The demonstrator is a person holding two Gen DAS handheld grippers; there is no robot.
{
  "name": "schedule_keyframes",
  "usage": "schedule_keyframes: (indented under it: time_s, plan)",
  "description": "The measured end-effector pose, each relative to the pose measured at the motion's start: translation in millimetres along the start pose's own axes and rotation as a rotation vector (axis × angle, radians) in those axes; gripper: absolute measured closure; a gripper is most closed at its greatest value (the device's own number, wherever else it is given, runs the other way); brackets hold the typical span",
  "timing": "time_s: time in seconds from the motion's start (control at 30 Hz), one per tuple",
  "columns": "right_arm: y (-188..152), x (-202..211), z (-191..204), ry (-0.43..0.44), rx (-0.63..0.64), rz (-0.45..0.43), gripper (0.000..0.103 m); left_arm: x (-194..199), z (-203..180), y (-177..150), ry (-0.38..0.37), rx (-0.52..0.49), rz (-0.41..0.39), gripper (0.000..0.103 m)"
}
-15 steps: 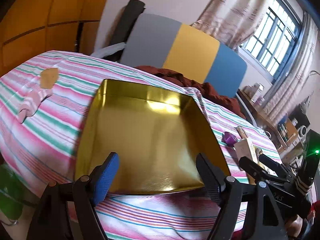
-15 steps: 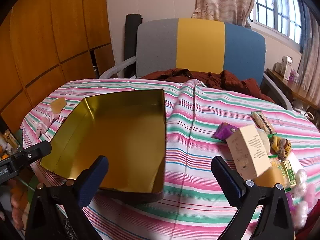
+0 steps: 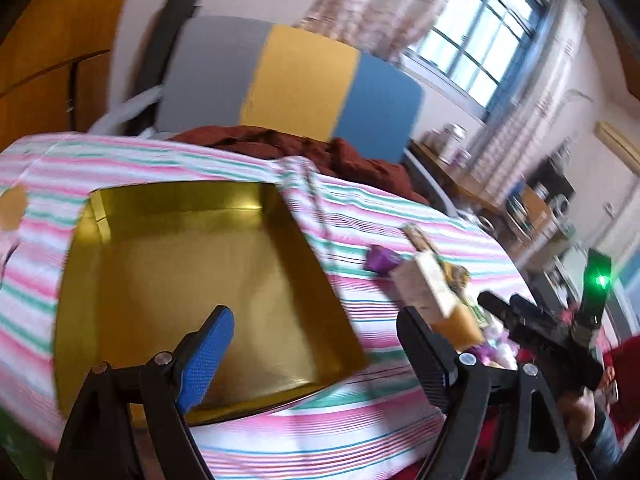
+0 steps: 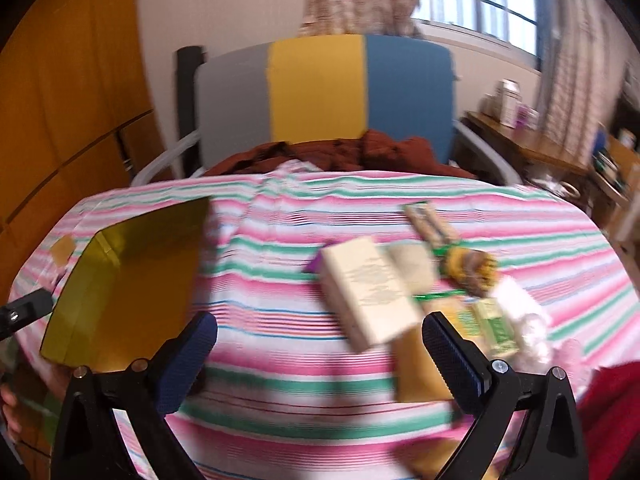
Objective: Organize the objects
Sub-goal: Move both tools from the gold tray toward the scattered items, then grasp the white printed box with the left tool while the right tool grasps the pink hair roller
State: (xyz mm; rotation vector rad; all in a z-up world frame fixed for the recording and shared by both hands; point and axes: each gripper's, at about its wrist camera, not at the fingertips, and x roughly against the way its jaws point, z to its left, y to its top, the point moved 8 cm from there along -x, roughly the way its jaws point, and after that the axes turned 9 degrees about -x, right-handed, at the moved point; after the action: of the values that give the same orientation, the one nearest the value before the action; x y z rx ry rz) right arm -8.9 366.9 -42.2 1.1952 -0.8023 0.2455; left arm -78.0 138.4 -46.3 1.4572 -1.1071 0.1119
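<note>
An empty gold tin tray (image 3: pixel 132 280) (image 4: pixel 124 276) lies on the striped tablecloth at the left. To its right sits a cluster of small goods: a cream box (image 4: pixel 370 292) (image 3: pixel 426 284), a purple packet (image 3: pixel 382 260), a yellow packet (image 4: pixel 416 372) (image 3: pixel 460 326), a green-labelled pack (image 4: pixel 496 328) and a brown-yellow bundle (image 4: pixel 468 266). My left gripper (image 3: pixel 318 352) hangs open over the tray's near right corner, nothing between its fingers. My right gripper (image 4: pixel 320 354) stands open above the cloth just in front of the cream box.
A chair (image 4: pixel 324 96) with grey, yellow and blue panels and a rust-brown cloth (image 4: pixel 344 152) stands behind the table. A tan piece (image 3: pixel 14 206) and pink items lie at the far left. A cluttered desk (image 4: pixel 560 148) stands at the right; a wooden wardrobe (image 4: pixel 60 100) at the left.
Both views have swung to the right: the tray now sits further left in each. The small goods have come closer to both grippers. Both grippers stay open.
</note>
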Motion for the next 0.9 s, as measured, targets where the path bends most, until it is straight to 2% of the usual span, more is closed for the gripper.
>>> schedule_keyframes:
  time_s: [0.2, 0.33, 0.43, 0.5, 0.57, 0.63, 0.77, 0.83, 0.9]
  plan:
    - [28.0, 18.8, -86.3, -0.129, -0.145, -0.057, 0.000, -37.3, -67.6, 18.7, -0.097, -0.090, 0.071, 0.018]
    - [43.9, 28.2, -141.4, -0.206, -0.250, -0.105, 0.000, -65.2, -103.0, 26.3, -0.103, -0.131, 0.122, 0.018]
    - [47.1, 29.1, -162.3, -0.237, -0.288, -0.122, 0.000, -99.3, -123.3, 25.8, -0.108, -0.114, 0.198, 0.018]
    - [46.6, 25.0, -171.3, -0.235, -0.308, -0.129, 0.000, -118.6, -130.5, 21.3, -0.092, -0.106, 0.240, 0.018]
    - [44.1, 19.6, -177.5, -0.202, -0.350, -0.123, 0.000, -137.6, -137.9, 16.7, -0.099, -0.071, 0.288, 0.018]
    - [40.5, 14.1, -181.7, -0.165, -0.391, -0.120, 0.000, -158.1, -141.7, 13.1, -0.070, -0.048, 0.321, 0.018]
    - [40.2, 16.5, -182.0, -0.109, -0.420, -0.148, 0.000, -186.2, -146.5, 14.0, -0.033, -0.009, 0.330, 0.017]
    - [38.6, 16.7, -183.3, -0.076, -0.446, -0.156, 0.000, -197.0, -147.8, 16.0, 0.003, 0.003, 0.332, 0.012]
    - [37.7, 17.3, -186.5, -0.066, -0.476, -0.161, 0.000, -206.9, -150.5, 20.3, 0.030, 0.005, 0.327, 0.011]
